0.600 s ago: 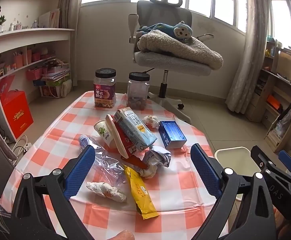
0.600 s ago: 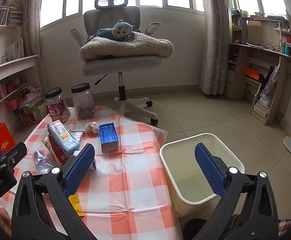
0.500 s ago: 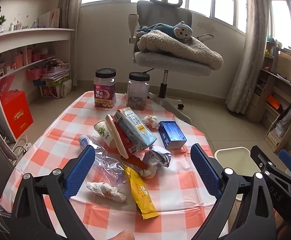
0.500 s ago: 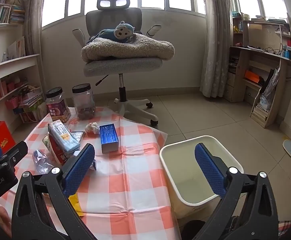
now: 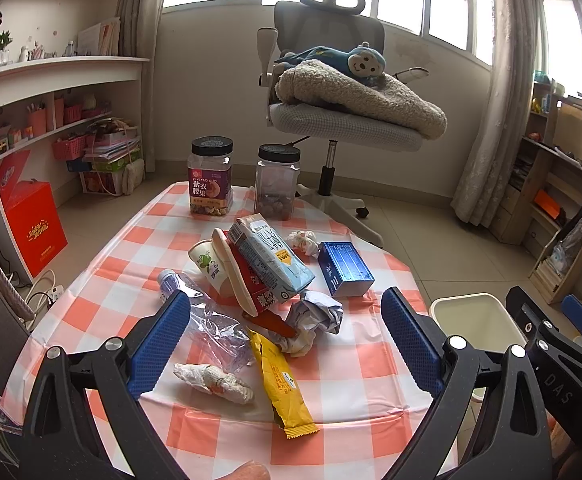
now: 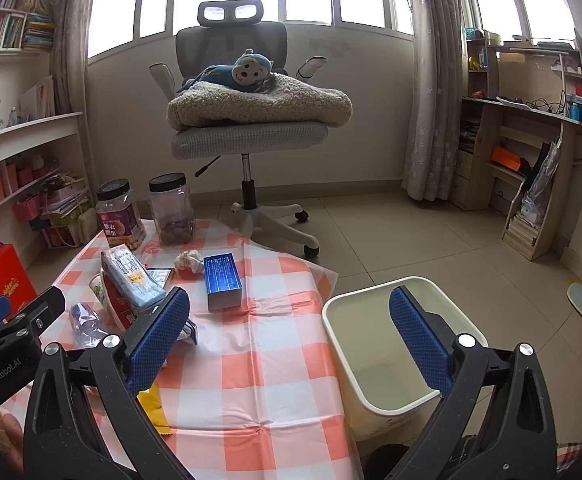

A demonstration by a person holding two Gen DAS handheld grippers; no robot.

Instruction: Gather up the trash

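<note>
1. At the lower left of the left wrist view, the left hand-held gripper (image 5: 287,334) is spread wide and holds nothing; it hangs above the near edge of the checked surface (image 5: 343,372).
2. Between its fingers lies the trash: a crushed clear bottle (image 5: 207,320) and a wadded tissue (image 5: 211,378) toward the left, a yellow wrapper (image 5: 281,380) in the middle, and crumpled paper (image 5: 317,316) just right of it.
3. Above these in the frame, a cup (image 5: 209,266), a red carton (image 5: 247,280) and a pale blue pack (image 5: 269,258) lean on one another; a blue box (image 5: 345,268) sits apart to their right.
4. Two lidded jars (image 5: 211,178) stand at the far edge; these look like food kept, not trash.
5. At the right of the right wrist view, the right hand-held gripper (image 6: 291,334) is likewise wide and empty, with the white bin (image 6: 395,348) on the floor just beside the surface; nothing shows inside it.
6. The collecting seems to be at its start, in the reach-for-a-first-piece step.
7. The next move calls for lowering one gripper onto a near, loose piece such as the wrapper or tissue, closing on it, and carrying it right to the bin.
</note>
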